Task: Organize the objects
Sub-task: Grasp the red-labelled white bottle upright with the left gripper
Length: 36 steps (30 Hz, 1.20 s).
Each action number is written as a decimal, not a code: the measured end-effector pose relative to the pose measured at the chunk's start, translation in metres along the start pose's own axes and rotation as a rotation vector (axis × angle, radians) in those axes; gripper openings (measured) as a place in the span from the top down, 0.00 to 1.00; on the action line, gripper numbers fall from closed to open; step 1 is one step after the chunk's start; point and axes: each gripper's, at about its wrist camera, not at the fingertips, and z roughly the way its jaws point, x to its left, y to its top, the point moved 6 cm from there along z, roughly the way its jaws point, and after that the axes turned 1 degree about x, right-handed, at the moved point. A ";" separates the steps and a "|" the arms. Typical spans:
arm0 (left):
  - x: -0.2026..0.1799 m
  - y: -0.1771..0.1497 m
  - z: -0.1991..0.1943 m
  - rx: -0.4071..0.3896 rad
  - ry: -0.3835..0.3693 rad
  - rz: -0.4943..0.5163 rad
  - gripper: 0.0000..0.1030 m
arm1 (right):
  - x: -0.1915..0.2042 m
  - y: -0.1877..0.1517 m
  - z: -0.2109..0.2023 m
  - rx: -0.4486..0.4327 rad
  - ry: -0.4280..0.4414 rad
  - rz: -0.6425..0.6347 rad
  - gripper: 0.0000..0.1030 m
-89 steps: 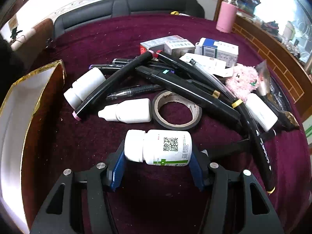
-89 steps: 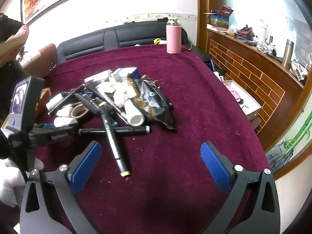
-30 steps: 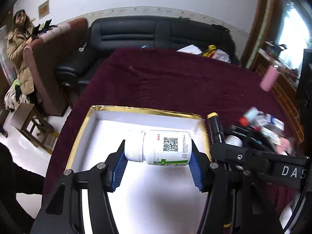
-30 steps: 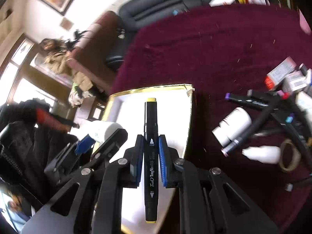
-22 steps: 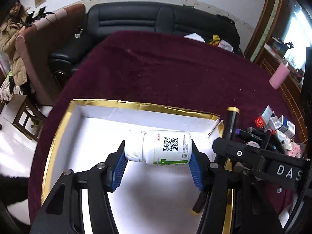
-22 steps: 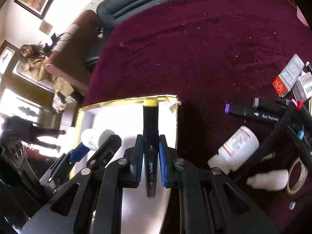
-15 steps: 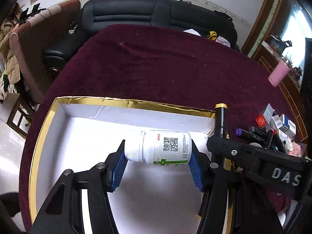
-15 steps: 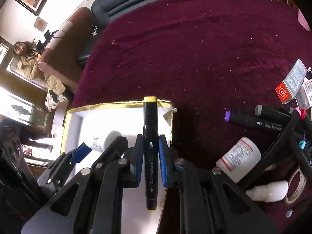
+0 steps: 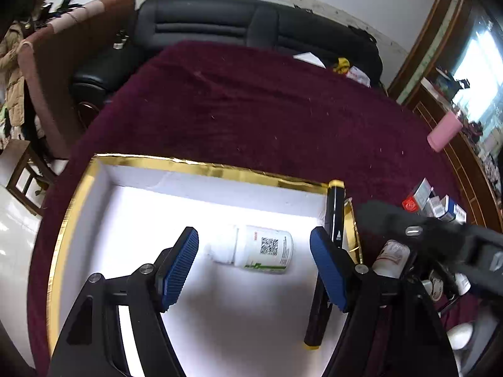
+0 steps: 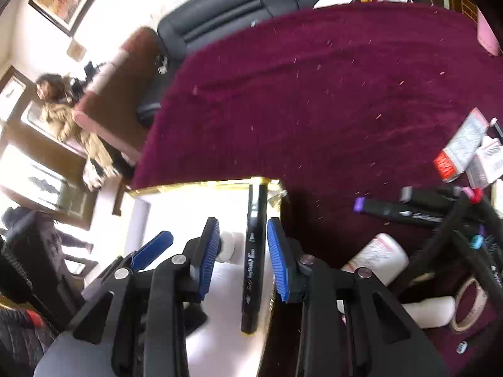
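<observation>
A white pill bottle point(image 9: 259, 249) with a QR label lies on its side on the white floor of the gold-rimmed box point(image 9: 201, 167). My left gripper point(image 9: 254, 265) is open above it, with the jaws on either side and apart from it. A black marker with yellow ends point(image 9: 328, 251) lies along the box's right wall. In the right wrist view the marker point(image 10: 254, 251) sits between the spread jaws of my open right gripper point(image 10: 242, 257), which do not touch it. The box rim point(image 10: 201, 185) shows there too.
Right of the box a pile lies on the maroon cloth: black markers point(image 10: 396, 210), a white bottle point(image 10: 377, 257), a dropper bottle point(image 10: 430, 311), a tape roll point(image 10: 471, 308) and small cartons point(image 10: 462, 144). A pink flask point(image 9: 444, 130) stands far right. A black sofa point(image 9: 220, 25) is behind the table.
Both grippers have opened. The pill bottle has dropped from the left gripper onto the box floor. The marker has left the right gripper and lies by the box's right wall.
</observation>
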 end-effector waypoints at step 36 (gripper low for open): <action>-0.163 -0.029 0.030 0.061 0.113 0.376 0.35 | -0.224 -0.132 -0.227 -0.267 -0.047 0.119 0.42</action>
